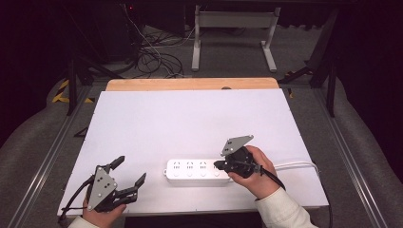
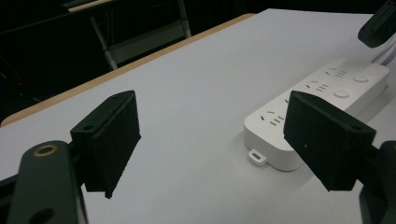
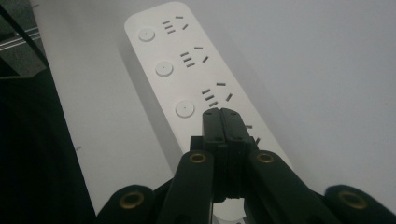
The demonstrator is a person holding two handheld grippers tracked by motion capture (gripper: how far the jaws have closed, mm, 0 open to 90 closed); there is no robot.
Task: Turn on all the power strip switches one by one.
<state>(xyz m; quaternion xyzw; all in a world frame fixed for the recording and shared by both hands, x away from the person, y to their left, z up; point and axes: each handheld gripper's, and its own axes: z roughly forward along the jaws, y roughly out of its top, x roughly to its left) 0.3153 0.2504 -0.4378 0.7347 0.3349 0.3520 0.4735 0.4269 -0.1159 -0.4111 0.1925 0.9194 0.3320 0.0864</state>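
A white power strip [image 1: 198, 172] lies along the near edge of the desk [image 1: 190, 118], a little right of the middle, its cable [image 1: 297, 165] running off toward the right edge; the right tool [image 1: 219, 165] sits over the strip's right end, jaws pressed together with nothing between them, tip just above the last socket and near one of the round buttons [image 3: 185, 109]. The left tool [image 1: 129, 172] rests at the near left corner, jaws spread wide and empty, well apart from the strip's left end. I'd judge the right tool is about to press a switch; the risk is that the closed tip lands on the socket slots instead of the button, or pushes off-centre so the light strip skids toward the near edge, since nothing holds it down; the idle left tool could steady it but is too far off; a snagged cable could also drag it askew.
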